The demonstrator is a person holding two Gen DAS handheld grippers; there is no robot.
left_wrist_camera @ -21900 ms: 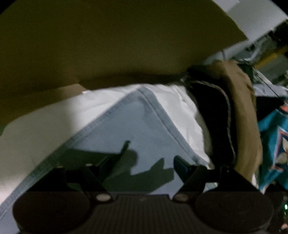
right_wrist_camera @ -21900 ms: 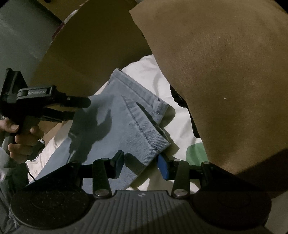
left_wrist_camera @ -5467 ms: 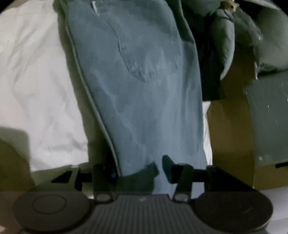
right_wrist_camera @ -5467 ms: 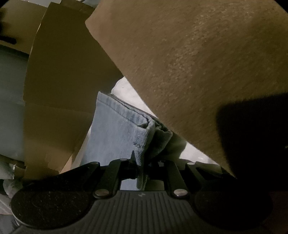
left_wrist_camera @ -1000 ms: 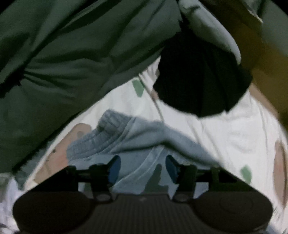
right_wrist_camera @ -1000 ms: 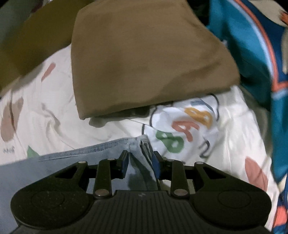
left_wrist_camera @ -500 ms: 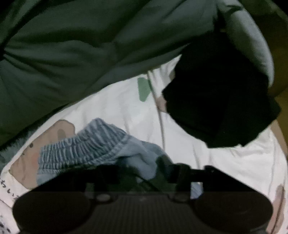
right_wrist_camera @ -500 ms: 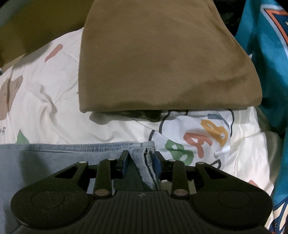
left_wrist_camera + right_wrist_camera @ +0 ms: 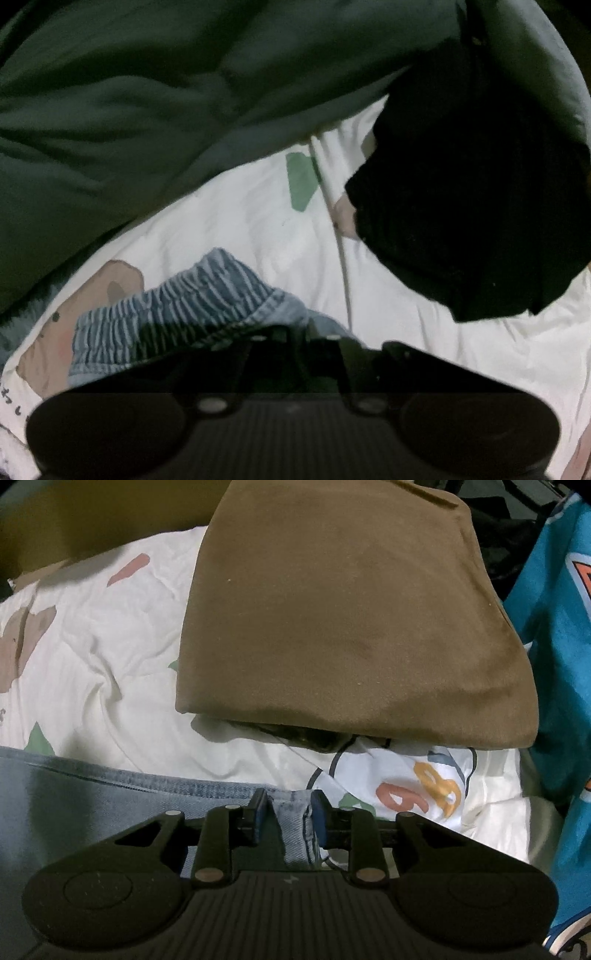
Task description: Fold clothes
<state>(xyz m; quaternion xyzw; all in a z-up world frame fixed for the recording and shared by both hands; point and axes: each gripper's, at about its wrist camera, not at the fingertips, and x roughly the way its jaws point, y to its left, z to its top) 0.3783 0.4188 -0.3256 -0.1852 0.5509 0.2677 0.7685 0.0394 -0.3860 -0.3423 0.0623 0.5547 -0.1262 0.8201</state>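
Left wrist view: the left gripper (image 9: 295, 341) has just been closing and now pinches the jeans (image 9: 177, 314) at their elastic waistband, at 6 o'clock on the patterned bedsheet (image 9: 258, 221). Right wrist view: the right gripper (image 9: 286, 818), fingers part-open, straddles the denim corner. Jeans run 9 to 3 o'clock. Folding looks under way, not finished.

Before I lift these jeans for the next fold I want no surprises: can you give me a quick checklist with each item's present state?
1. Left gripper gripping the jeans: jaws just closed, look shut on denim. Ok.
2. Right gripper gripping the jeans' corner: denim between the jaws, gap beside the pads. Not ok.
3. Brown garment apart from jeans: ok.
4. Black cloth apart from jeans: ok.
5. Jeans flat between the grippers: cannot tell.
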